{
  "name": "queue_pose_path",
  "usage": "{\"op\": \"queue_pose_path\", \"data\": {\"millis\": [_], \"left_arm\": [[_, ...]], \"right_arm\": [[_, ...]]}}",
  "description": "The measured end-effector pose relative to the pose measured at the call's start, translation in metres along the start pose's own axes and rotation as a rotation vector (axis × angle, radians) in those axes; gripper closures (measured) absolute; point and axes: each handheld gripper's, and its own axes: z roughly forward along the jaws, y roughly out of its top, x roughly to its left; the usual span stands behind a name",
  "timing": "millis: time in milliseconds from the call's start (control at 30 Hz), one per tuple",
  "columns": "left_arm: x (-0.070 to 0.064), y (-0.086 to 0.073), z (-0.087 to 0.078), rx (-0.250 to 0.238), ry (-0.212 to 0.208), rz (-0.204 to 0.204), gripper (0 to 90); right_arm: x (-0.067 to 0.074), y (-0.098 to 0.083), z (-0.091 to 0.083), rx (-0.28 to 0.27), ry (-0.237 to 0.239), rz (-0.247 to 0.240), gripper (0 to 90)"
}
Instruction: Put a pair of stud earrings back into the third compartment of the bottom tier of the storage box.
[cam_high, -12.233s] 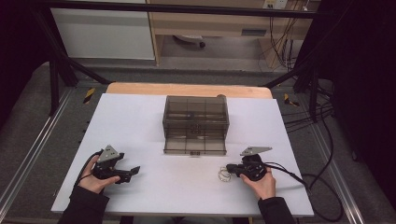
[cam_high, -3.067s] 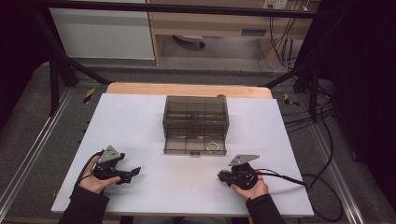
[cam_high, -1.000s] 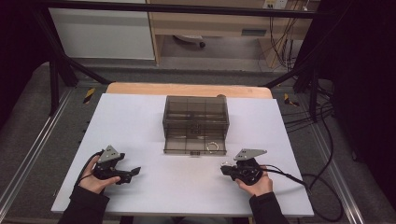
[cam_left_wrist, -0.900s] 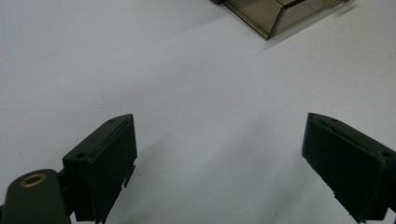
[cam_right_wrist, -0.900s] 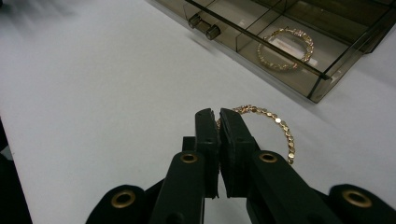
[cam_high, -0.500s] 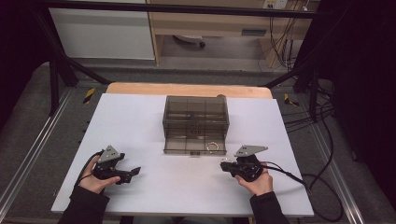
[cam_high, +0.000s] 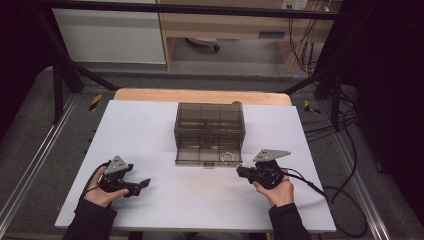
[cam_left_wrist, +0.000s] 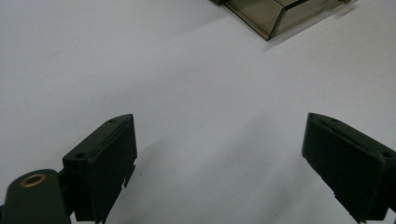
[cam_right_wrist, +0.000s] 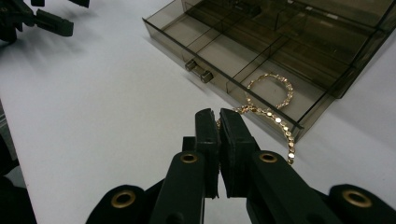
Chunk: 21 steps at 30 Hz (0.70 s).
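The chain (cam_right_wrist: 273, 100) lies half in and half out of the box (cam_high: 210, 125): its loop sits coiled in the right-hand compartment of the open drawer (cam_right_wrist: 224, 58), while its tail trails over the drawer's front wall at the right corner and down onto the surface (cam_high: 165, 200). The right gripper (cam_right_wrist: 218, 115) sits just in front of that corner with its jaws pressed together; the chain passes close behind the tips, and I cannot tell whether a link is pinched between them or the jaws are merely shut beside it. To finish this step well, the tail wants lifting clear over the wall and laying down on the coil, not dragging across the rim, since a pull toward the near edge would likely tip the whole loop out. A grip close to the hanging end, a short rise, then a move inward over the compartment looks safest. The drawer handle (cam_right_wrist: 198, 71) sits left of the chain and should stay clear. The left gripper (cam_high: 134, 186) rests near the near-left corner of the surface, jaws wide apart and holding nothing, well away from the box.
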Motion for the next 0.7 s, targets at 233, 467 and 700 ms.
{"op": "queue_pose_path", "data": {"millis": [233, 467, 700], "left_arm": [[0.000, 0.000, 0.000, 0.001, -0.001, 0.000, 9.8], [-0.001, 0.000, 0.001, 0.002, -0.002, 0.001, 9.8], [-0.001, 0.000, 0.001, 0.002, -0.002, 0.001, 9.8]], "right_arm": [[-0.003, 0.010, -0.003, -0.015, -0.011, -0.003, 86.8], [-0.007, 0.018, -0.003, -0.018, -0.020, 0.001, 86.7], [-0.010, 0.025, 0.001, -0.029, -0.031, 0.006, 86.7]]}}
